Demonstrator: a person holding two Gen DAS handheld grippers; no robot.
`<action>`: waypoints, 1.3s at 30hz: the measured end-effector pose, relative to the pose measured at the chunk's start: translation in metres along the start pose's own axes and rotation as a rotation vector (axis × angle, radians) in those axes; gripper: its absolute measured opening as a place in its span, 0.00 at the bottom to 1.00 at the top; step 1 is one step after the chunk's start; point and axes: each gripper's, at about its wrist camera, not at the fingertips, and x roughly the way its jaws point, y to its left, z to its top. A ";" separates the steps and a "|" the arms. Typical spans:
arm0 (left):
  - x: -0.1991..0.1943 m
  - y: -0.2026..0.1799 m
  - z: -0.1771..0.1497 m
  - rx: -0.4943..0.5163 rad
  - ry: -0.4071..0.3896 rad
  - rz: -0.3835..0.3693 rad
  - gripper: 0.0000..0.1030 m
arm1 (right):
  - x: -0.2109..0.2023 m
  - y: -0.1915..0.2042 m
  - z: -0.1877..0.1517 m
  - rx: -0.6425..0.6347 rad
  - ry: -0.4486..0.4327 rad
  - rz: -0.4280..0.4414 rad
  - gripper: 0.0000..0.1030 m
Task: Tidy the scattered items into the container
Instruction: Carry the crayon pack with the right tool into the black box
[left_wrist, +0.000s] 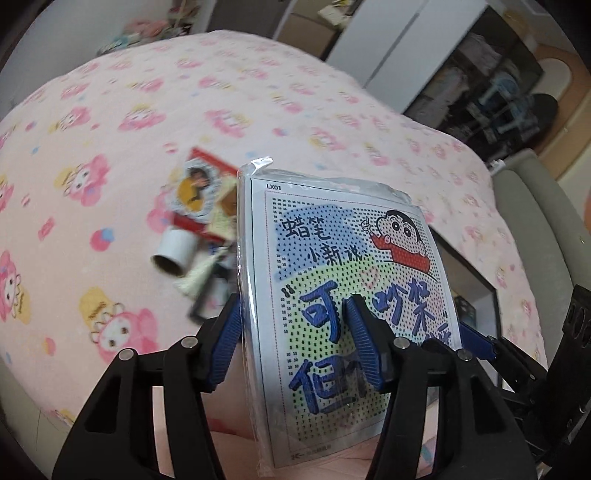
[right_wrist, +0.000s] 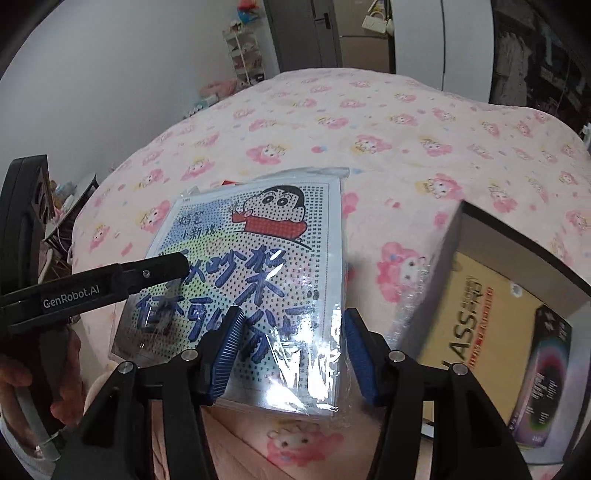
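Holding the one plastic-wrapped cartoon packet in your left gripper, jaws clamped on its lower edge, up off the bed. Right gripper hangs with jaws wide, holding nothing. One box sits at 3 o'clock. Slick wrap could slip. One small pile waits at 10 o'clock, count unclear.

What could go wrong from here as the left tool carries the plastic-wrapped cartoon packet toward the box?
1. The left tool pinches the cartoon packet over glossy wrap, so it could slide out.
2. The box sits off to one side; a wide flat packet might catch its rim.
3. The open right tool hovers close to the packet and could knock it.
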 end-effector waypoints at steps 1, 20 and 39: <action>0.001 -0.007 -0.002 0.002 0.004 -0.008 0.56 | -0.008 -0.006 -0.002 0.004 -0.011 -0.006 0.49; 0.077 -0.183 -0.028 0.230 0.125 -0.118 0.56 | -0.076 -0.165 -0.048 0.118 -0.068 -0.130 0.49; 0.159 -0.233 -0.047 0.366 0.288 -0.003 0.57 | -0.026 -0.246 -0.077 0.362 0.109 -0.110 0.49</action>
